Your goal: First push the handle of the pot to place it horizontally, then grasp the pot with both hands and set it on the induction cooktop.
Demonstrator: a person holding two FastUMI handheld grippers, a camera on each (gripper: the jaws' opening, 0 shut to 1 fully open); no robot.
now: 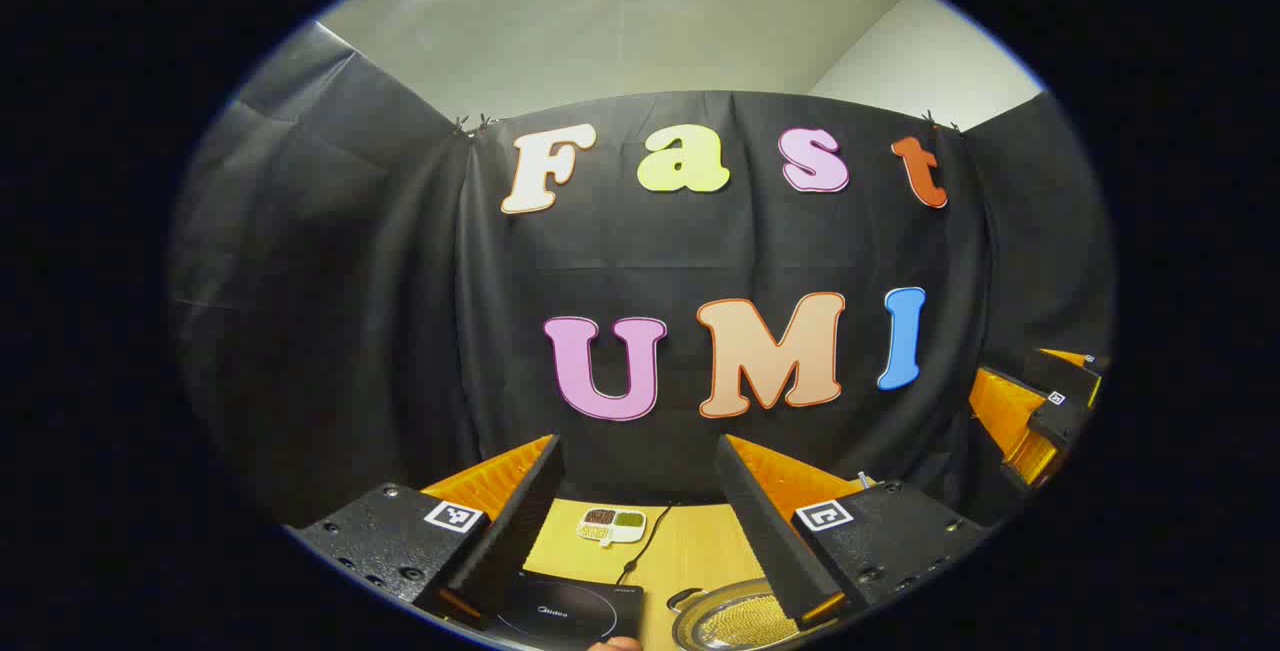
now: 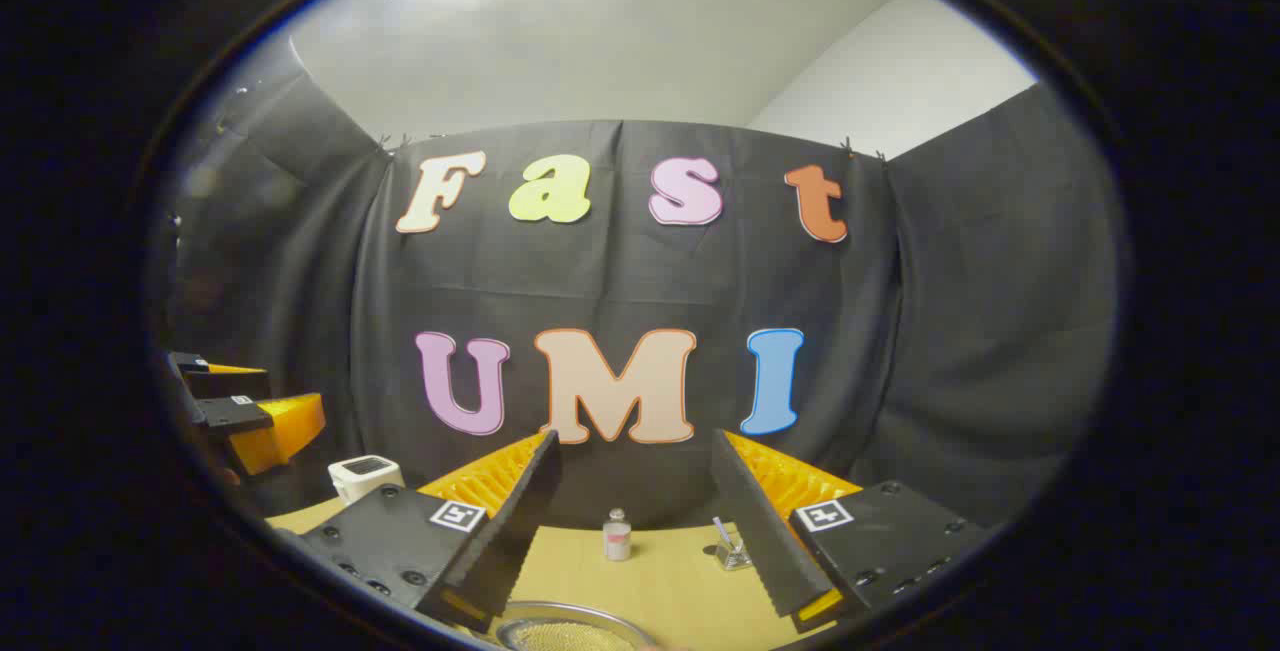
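so both sets of jaws stand wide apart w/ nothing between them. left gripper [image 1: 640, 521] hangs above the bench [image 1: 690, 551], jaws spread; betw its fingers lies the black induction cooktop [image 1: 572, 611] at lower left, its cord [image 1: 640, 541] running back toward the wall. pot [image 1: 735, 619] sits just right of the cooktop, near but not on it, partly behind the right finger; mesh-like gold inside. a small divided dish [image 1: 612, 525] w/ grains sits farther back. right gripper [image 2: 630, 521] also hangs open over the bench; pot rim [image 2: 570, 628] shows at the bottom betw its fingers. beyond: small bottle [image 2: 617, 535], a metal clip-like item [image 2: 730, 551], white box [image 2: 366, 476] at left. other gripper [image 2: 250, 421] far left.
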